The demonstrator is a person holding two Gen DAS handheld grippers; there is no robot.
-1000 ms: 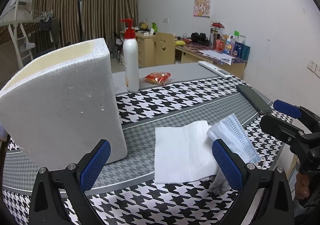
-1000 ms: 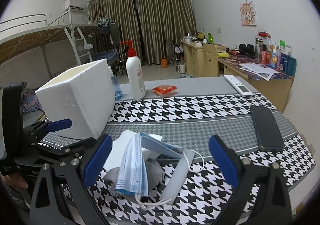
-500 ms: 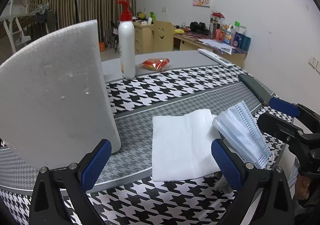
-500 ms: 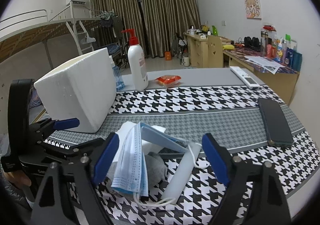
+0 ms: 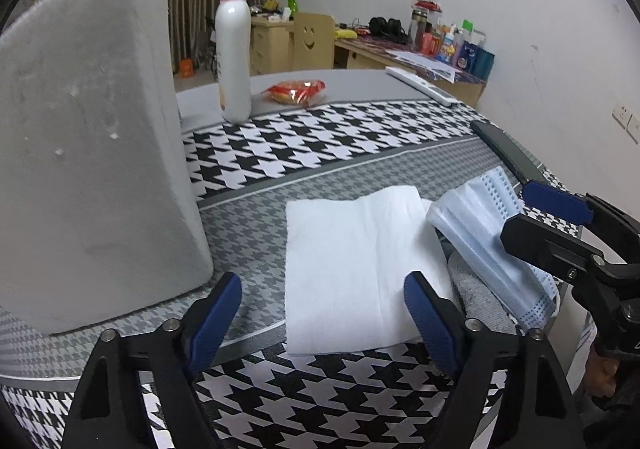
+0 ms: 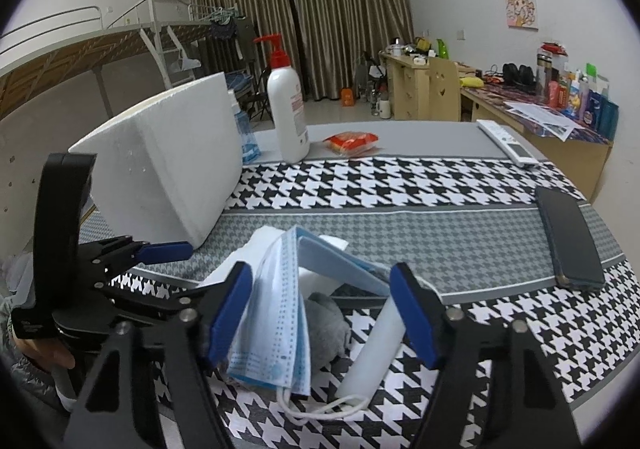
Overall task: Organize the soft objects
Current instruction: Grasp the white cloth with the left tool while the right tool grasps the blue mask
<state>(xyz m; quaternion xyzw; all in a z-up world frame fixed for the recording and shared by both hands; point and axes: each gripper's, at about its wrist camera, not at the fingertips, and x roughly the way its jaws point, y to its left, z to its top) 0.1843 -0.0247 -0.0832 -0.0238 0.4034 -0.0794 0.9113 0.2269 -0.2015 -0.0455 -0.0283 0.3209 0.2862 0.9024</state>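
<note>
A white folded tissue [image 5: 356,265] lies on the houndstooth tablecloth [image 5: 320,137]. A blue face mask [image 5: 488,233] drapes over a grey sock [image 5: 480,297] at the tissue's right edge. My left gripper [image 5: 324,309] is open, low over the tissue's near edge. My right gripper [image 6: 320,313] is open, its fingers on either side of the mask [image 6: 276,313] and the grey sock [image 6: 326,325]. A white foam box [image 5: 88,153] stands to the left; it also shows in the right wrist view [image 6: 168,157].
A white pump bottle [image 5: 234,49] and a red snack packet [image 5: 296,91] sit at the back. A black phone [image 6: 568,237] and a white remote [image 6: 506,141] lie to the right. The table's near edge is close under both grippers.
My left gripper has dropped lower and moved forward toward the tissue. My right gripper has closed in around the mask and sock, and its jaws have narrowed.
</note>
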